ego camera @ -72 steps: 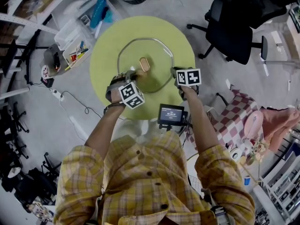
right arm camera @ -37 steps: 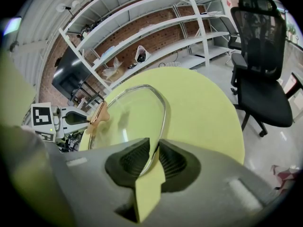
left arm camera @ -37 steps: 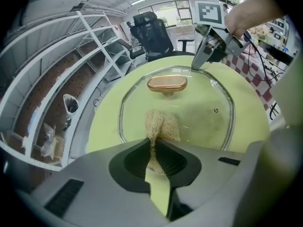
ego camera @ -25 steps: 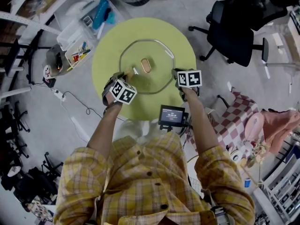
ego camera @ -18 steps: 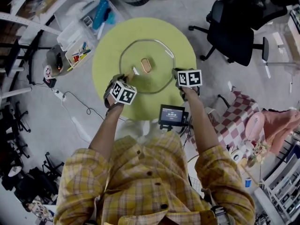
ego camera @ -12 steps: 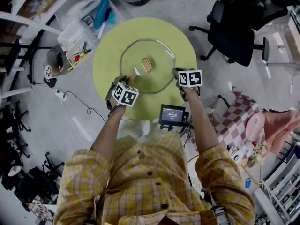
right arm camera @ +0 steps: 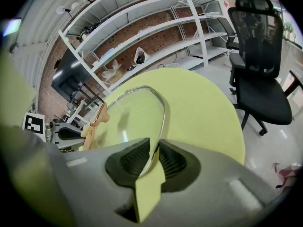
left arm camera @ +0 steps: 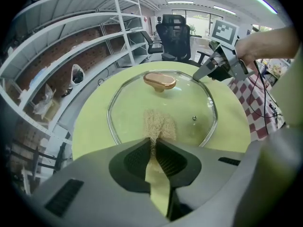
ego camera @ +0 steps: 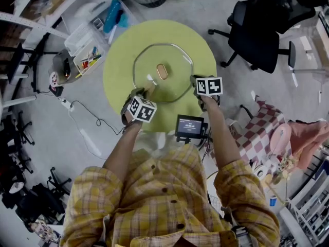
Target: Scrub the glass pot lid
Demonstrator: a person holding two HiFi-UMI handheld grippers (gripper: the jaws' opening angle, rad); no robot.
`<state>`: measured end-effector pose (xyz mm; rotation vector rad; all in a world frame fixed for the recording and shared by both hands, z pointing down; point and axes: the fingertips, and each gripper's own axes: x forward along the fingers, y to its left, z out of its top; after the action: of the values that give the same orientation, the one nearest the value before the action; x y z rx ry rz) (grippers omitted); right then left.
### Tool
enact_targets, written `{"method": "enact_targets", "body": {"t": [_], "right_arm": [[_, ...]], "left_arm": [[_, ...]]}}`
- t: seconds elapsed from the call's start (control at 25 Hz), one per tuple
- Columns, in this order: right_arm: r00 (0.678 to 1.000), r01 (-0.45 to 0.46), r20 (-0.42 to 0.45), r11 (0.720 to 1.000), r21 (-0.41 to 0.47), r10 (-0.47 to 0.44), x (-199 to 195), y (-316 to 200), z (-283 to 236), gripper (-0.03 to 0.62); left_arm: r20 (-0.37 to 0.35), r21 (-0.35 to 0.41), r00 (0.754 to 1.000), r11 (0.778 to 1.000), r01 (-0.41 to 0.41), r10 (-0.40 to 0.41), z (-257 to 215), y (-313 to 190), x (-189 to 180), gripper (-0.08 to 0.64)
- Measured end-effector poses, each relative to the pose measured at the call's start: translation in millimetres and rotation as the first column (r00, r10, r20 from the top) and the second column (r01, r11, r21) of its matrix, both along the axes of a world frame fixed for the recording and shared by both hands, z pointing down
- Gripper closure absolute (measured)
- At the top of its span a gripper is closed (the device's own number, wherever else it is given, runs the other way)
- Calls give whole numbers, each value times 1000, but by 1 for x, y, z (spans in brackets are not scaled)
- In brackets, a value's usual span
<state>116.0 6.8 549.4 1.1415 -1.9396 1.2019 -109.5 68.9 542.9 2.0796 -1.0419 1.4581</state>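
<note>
**Pad on the glass, rim pinched**

The left gripper (left arm camera: 154, 144) is pinching a tan scrubbing pad (left arm camera: 159, 124) between its fingers. The pad is lying on the glass lid (left arm camera: 137, 103) at about 7 o'clock from the knob (left arm camera: 159, 81). The right gripper (right arm camera: 155, 148) is pinching the lid's metal rim between its fingers at about 4 o'clock. The lid is sitting knob-up in the middle of the round yellow-green surface (ego camera: 121, 60). A black office chair (ego camera: 254, 32) is standing beyond the surface at 2 o'clock.
</note>
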Motion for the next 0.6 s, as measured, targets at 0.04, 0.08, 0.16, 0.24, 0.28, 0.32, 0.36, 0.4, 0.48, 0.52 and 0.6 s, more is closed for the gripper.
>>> {"method": "enact_targets", "body": {"t": [0.04,0.08,0.16,0.24,0.28,0.32,0.36,0.4,0.48,0.52,0.6], "right_arm": [[1000,0,-2,1000,0,0,0,0,0,532],[1000,1,-4,1000,1,-1,1,0,0,532],[1000,0,-6,1000,4,0,1,0,0,532],[1000,-4,-8,1000,7,4,-1,0,-1,533],[1000,-7,-11,1000,9,7,-1,-1,-1,534],[1000,-11,-14,1000,10,11,-1,0,-2,534],[1000,-14,-18,1000,12,14,-1,0,-2,535],[1000,-16,-20,1000,15,16,-1,0,-2,535],[1000,-23,-21,1000,20,23,0,1,-1,535],[999,-27,-20,999,21,27,0,1,-1,535],[999,-33,-23,999,19,33,0,0,-2,537]], "left_arm": [[-1,-2,1000,1000,-8,8,0,2,3,522],[-1,-4,1000,1000,-17,17,0,5,5,520],[-2,-7,1000,1000,-30,30,0,9,9,522],[-1,-7,999,999,-42,42,0,12,10,522],[1,-6,999,999,-49,49,0,13,11,522],[1,-6,998,998,-58,58,0,14,12,522],[1,-7,998,998,-67,67,1,16,13,522],[2,-9,997,997,-74,74,1,18,14,522],[2,-11,997,997,-80,80,3,21,17,522],[0,-14,997,997,-81,81,3,21,19,522],[-7,-23,996,996,-90,90,1,24,23,522]]}}
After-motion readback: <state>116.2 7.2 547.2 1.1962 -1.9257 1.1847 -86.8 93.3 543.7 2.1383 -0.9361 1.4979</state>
